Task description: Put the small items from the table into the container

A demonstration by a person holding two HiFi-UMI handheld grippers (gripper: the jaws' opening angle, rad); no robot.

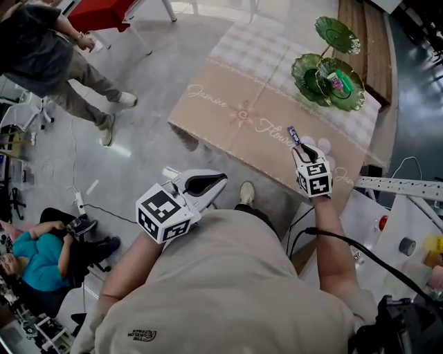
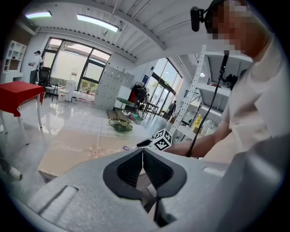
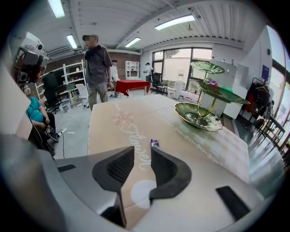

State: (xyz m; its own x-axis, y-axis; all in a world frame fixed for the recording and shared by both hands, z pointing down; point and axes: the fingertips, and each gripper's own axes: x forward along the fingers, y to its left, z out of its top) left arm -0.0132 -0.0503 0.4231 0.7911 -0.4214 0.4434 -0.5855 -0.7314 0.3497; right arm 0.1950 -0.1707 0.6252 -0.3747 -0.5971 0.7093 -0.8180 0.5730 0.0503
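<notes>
A small purple wrapped item (image 1: 293, 133) lies on the tan tablecloth (image 1: 242, 114) near the table's front right. My right gripper (image 1: 302, 146) hovers just short of it, jaws open with nothing between them. In the right gripper view the purple item (image 3: 155, 143) sits just past the fingertips of the right gripper (image 3: 142, 153). The container, a green leaf-shaped tiered dish (image 1: 327, 69), stands at the far right of the table and holds a few small items. My left gripper (image 1: 220, 180) is off the table, close to my body, its jaws shut and empty (image 2: 142, 152).
A person (image 1: 55, 48) stands on the floor left of the table and another in teal (image 1: 34, 259) sits low at the left. A red table (image 1: 97, 14) is beyond. A white shelf unit (image 1: 408, 228) with small objects stands at my right.
</notes>
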